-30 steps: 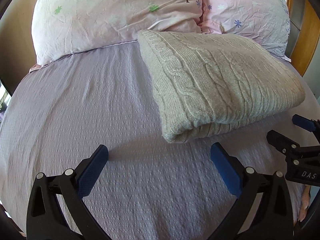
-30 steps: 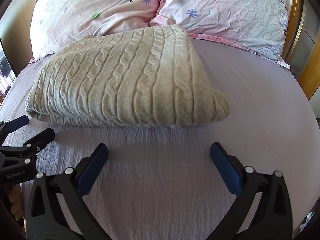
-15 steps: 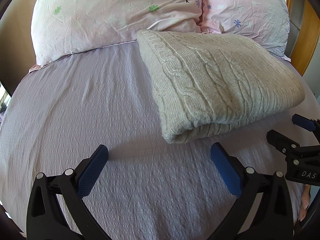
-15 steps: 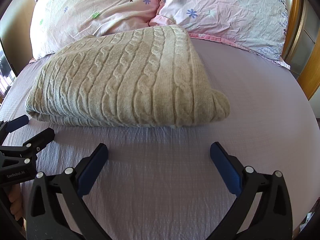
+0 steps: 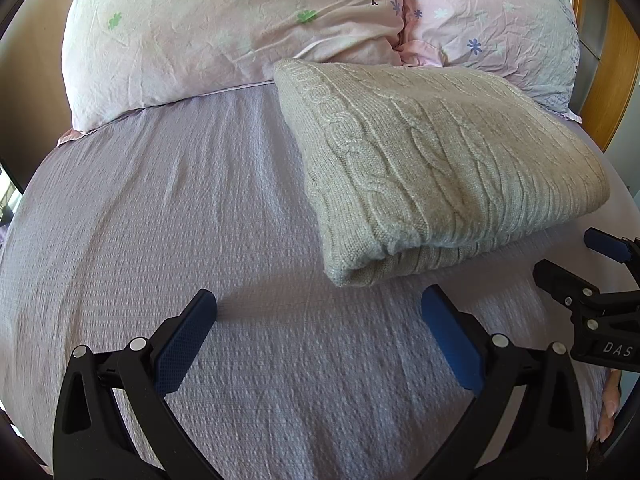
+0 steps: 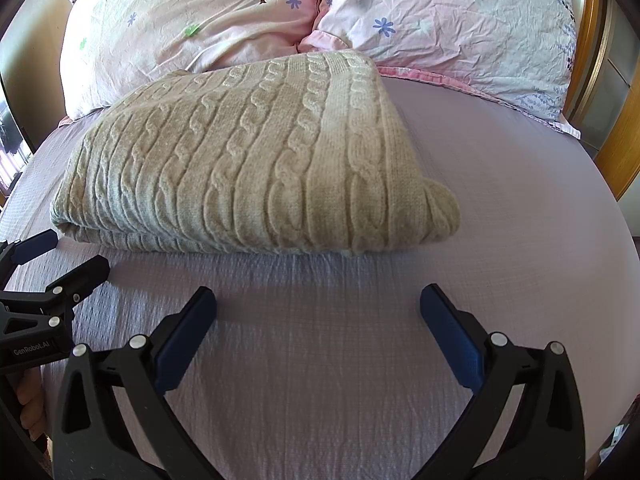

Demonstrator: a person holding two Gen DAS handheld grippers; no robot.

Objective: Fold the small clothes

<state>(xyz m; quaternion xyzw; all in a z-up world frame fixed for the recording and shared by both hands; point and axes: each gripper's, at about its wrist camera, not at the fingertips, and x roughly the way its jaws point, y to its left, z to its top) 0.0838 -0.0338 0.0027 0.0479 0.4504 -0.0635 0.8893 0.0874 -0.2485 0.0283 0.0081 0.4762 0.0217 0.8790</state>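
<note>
A beige cable-knit sweater (image 5: 432, 168) lies folded into a thick rectangle on the lilac bed sheet (image 5: 160, 220), just below the pillows. It also shows in the right wrist view (image 6: 256, 160). My left gripper (image 5: 318, 312) is open and empty, a short way in front of the sweater's near left corner. My right gripper (image 6: 318, 308) is open and empty in front of the sweater's near edge. Each gripper shows at the edge of the other's view, the right one (image 5: 576, 260) and the left one (image 6: 56, 256), both open.
Two pink flowered pillows (image 6: 200, 20) (image 6: 460, 28) lie against the head of the bed behind the sweater. A wooden bed frame (image 6: 624, 136) stands at the right. The sheet (image 6: 520, 200) spreads right of the sweater.
</note>
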